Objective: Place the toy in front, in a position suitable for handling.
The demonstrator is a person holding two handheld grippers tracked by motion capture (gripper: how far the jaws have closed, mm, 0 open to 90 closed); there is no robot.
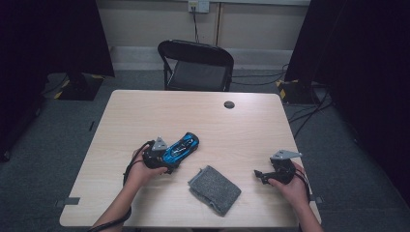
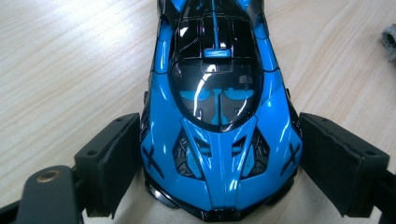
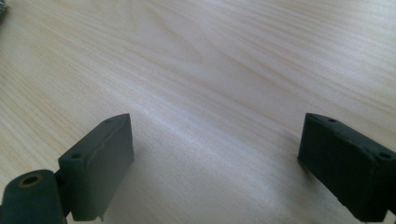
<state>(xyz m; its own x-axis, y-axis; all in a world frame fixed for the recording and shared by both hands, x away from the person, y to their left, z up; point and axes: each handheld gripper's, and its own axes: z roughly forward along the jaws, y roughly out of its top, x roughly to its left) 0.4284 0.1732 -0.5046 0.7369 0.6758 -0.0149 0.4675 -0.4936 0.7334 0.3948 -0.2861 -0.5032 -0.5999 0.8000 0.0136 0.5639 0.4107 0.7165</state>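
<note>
A glossy blue and black toy car [image 1: 181, 146] lies on the wooden table [image 1: 193, 111] left of centre. My left gripper [image 1: 169, 157] is shut on one end of it. In the left gripper view both black pads press the sides of the car [image 2: 219, 93], and the left gripper [image 2: 219, 128] holds it just above the wood. A folded grey cloth [image 1: 214, 189] lies near the front edge, between the two hands; its edge [image 2: 390, 39] shows at the far right. My right gripper [image 1: 259, 175] rests at the front right, and the right gripper [image 3: 217, 130] stands open over bare wood.
A black folding chair [image 1: 196, 65] stands behind the table's far edge. A dark cable hole [image 1: 229, 104] sits in the tabletop near that edge. Black curtains and cables flank the table on both sides.
</note>
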